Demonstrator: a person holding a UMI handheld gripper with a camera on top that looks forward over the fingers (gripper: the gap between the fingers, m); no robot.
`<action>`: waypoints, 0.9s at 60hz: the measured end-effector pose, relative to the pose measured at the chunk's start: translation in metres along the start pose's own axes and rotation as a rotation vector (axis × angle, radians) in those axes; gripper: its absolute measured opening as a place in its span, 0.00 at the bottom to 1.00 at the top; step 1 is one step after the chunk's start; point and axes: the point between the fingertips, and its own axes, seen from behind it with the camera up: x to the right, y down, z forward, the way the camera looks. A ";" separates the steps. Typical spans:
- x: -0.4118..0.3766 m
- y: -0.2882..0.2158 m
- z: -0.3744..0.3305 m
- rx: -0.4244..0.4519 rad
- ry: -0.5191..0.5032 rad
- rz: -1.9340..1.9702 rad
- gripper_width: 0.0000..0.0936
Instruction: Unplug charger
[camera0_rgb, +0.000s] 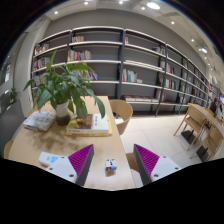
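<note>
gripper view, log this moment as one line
task: unplug charger | hand-held gripper: open, above table | charger: on table between fingers, not gripped | plant, books: beyond

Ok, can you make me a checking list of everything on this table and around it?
Surface: wooden table, mostly bare near the fingers.
Job's things: small white charger on the table, between the fingers.
Clutter: potted plant, stack of books, more books, white card.
Grippers: gripper open, fingers either side of the charger, not pressing it.
Cables: nothing seen.
Surroundings: bookshelves along the wall, wooden chair, another table with chairs.
</note>
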 end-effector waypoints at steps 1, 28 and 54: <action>-0.003 -0.010 -0.009 0.021 -0.004 0.003 0.85; -0.123 -0.013 -0.234 0.148 -0.060 0.004 0.88; -0.209 0.069 -0.308 0.040 -0.175 -0.021 0.88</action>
